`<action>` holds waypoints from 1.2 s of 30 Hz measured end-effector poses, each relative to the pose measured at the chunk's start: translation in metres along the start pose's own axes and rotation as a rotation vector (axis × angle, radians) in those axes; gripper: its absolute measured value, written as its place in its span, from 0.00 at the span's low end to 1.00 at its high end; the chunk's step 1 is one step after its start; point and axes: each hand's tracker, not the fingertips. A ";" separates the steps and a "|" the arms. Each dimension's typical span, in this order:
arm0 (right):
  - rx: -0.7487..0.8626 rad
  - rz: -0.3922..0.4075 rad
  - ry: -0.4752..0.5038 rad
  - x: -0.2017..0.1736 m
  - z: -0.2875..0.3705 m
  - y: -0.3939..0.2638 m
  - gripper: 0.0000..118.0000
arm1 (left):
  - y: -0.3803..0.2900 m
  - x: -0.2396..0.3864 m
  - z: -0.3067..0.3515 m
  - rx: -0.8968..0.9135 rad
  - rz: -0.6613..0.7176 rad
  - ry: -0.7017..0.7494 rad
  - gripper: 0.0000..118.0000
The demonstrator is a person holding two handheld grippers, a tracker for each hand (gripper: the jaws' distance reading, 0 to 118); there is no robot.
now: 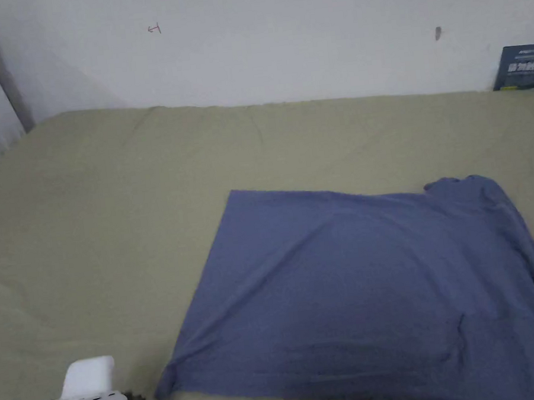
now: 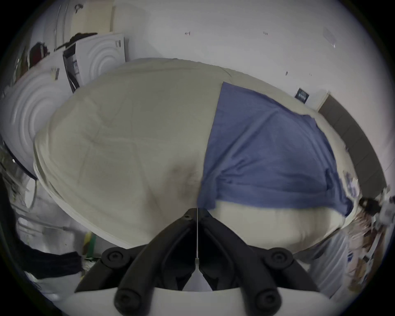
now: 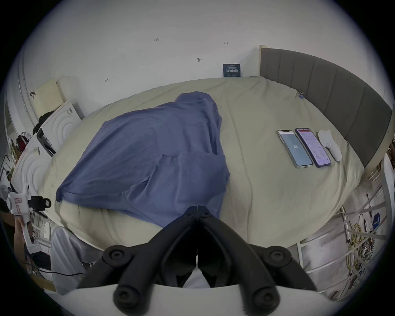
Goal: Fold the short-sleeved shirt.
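Bed [image 1: 112,214] with a beige sheet.
A blue shirt [image 1: 364,288] lies flat on it; two phones [image 3: 303,147] lie far right.

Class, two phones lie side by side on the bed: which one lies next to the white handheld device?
The purple-cased phone with the pale pinkish screen; the white device lies at its side, while the clear-cased phone lies toward the blue shirt.

- The shirt [image 1: 365,294] lay on the bed [image 1: 113,225], toward its near edge and right of the middle in the head view.
- The left gripper [image 2: 197,210] sat just off the shirt's near-left corner, the right gripper [image 3: 197,208] at its near-right edge.
- 2 phones [image 3: 303,147] lay side by side on the bed, well right of the shirt, near the headboard [image 3: 333,100].
- A card [image 1: 525,66] leaned on the wall behind the bed.
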 end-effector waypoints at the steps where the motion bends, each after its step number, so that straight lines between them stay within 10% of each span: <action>1: 0.005 -0.016 0.012 -0.003 -0.001 -0.001 0.00 | 0.001 -0.005 -0.003 -0.007 0.009 -0.021 0.00; 2: 0.045 -0.135 -0.072 0.008 0.008 -0.014 0.00 | 0.002 -0.009 -0.005 -0.005 0.015 -0.042 0.08; 5: 0.028 -0.138 -0.077 0.008 0.009 -0.023 0.00 | 0.009 -0.014 -0.021 0.012 0.017 -0.056 1.00; 13: -0.050 -0.111 -0.064 0.019 -0.018 -0.013 0.00 | 0.032 -0.004 -0.071 -0.039 0.006 -0.047 0.91; 16: -0.062 -0.080 -0.080 0.025 -0.023 -0.017 0.00 | 0.038 0.003 -0.069 -0.043 0.000 -0.053 0.56; 18: -0.059 -0.102 -0.116 0.035 -0.022 -0.024 0.00 | 0.039 0.004 -0.069 -0.038 -0.056 -0.009 0.10; 22: -0.047 -0.134 -0.143 0.038 -0.014 -0.026 0.00 | 0.033 0.023 -0.045 -0.014 -0.027 -0.024 0.07; 23: -0.049 -0.121 -0.134 0.039 -0.014 -0.026 0.11 | 0.032 0.027 -0.042 -0.017 -0.031 -0.022 0.07; 26: -0.094 -0.090 -0.075 0.043 -0.023 -0.026 1.00 | 0.043 0.017 -0.047 -0.062 -0.008 -0.042 0.08; 32: -0.162 -0.033 -0.040 0.039 -0.058 -0.030 0.96 | 0.042 0.022 -0.046 -0.043 -0.010 -0.027 0.07; 34: -0.176 -0.029 -0.030 0.040 -0.071 -0.030 0.80 | 0.044 0.020 -0.046 -0.043 -0.007 -0.027 0.08; 36: -0.174 -0.017 -0.037 0.043 -0.083 -0.030 0.41 | 0.043 0.020 -0.047 -0.040 0.005 -0.023 0.08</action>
